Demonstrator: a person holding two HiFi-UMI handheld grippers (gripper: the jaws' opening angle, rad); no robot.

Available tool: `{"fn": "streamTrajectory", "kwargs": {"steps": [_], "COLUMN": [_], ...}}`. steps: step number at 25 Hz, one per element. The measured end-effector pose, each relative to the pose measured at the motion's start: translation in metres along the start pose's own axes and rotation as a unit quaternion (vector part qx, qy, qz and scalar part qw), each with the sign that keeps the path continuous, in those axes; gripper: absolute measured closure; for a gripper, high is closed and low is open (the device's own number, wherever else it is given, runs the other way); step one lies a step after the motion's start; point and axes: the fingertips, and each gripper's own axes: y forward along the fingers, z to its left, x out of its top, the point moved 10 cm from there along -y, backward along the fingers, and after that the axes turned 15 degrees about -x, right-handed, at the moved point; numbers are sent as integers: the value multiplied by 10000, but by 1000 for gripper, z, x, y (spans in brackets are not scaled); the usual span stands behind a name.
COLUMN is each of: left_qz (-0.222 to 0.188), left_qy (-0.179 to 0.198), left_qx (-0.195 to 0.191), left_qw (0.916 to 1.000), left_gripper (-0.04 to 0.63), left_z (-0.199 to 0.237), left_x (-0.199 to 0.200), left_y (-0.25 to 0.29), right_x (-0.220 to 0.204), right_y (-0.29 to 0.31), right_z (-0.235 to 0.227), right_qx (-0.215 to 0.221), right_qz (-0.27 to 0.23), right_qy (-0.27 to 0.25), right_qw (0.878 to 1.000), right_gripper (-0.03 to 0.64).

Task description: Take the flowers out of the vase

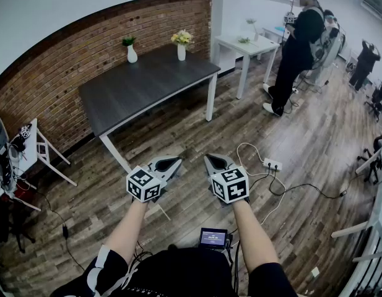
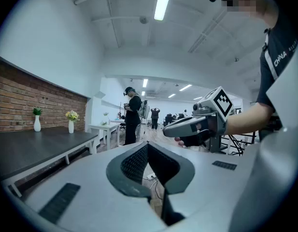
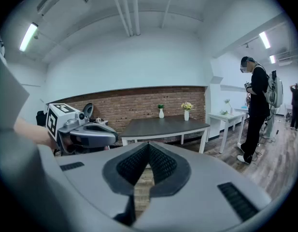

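left fingers (image 2: 134, 163): shut tight, the two dark ribbed pads meeting tip to tip, with only floor showing past them.
right fingers (image 3: 163, 164): shut the same way, pads together at the tips, gripping nothing.
left gripper (image 1: 176, 160): lower centre of the head view, its marker cube toward the bottom edge and its tips aimed up the frame. It hangs over the wooden floor (image 1: 197, 135).
right gripper (image 1: 210, 158): lower centre, just beside the left one without touching it, also over the floor.
flowers (image 1: 182, 38): a pale yellow bunch at top centre of the head view, standing upright in the vase, well apart from both grippers.
vase (image 1: 181, 52): white and narrow, upright near the far right corner of the dark bench, close to the brick wall.
dark bench (image 1: 147, 85): upper centre-left, on white legs, between the grippers and the wall.
second vase (image 1: 132, 54): white with a green sprig, left of the flower vase on the same bench, by the wall.
brick wall (image 1: 67, 60): curves across the upper left.
white bench (image 1: 249, 45): just right of the dark bench; the items on it are too small to tell.
person (image 1: 299, 42): in dark clothes, standing at upper right beside the white bench.
power strip (image 1: 272, 164): white, on the floor right of the right gripper, with cables (image 1: 278, 190) trailing off rightward.
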Motion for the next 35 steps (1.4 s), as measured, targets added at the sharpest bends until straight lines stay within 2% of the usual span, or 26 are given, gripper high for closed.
{"fn": "streamTrajectory", "kwargs": {"steps": [9,15,22,35], "left_qz": [126,-25,-161,30], "left_qy": [68,26,198,100], "left_qx": [117,136,42,13], "left_qw": [9998,9999,9997,9999], "left_gripper": [594,595,594,594], "left_z": [11,13,13,17], "left_x": [-1,0,0,-6], "left_y": [9,11,6,33], "right_x": [3,2,-1,-9], "right_y": [9,13,20,29], "right_z": [-13,-16,-11,-39], "right_qx": [1,166,289,419], "right_qz": [-42,-83,-58,19], "right_qy": [-4,89,89,142], "right_qw": [10000,9998,9995,9990], "right_gripper": [612,611,611,611]}}
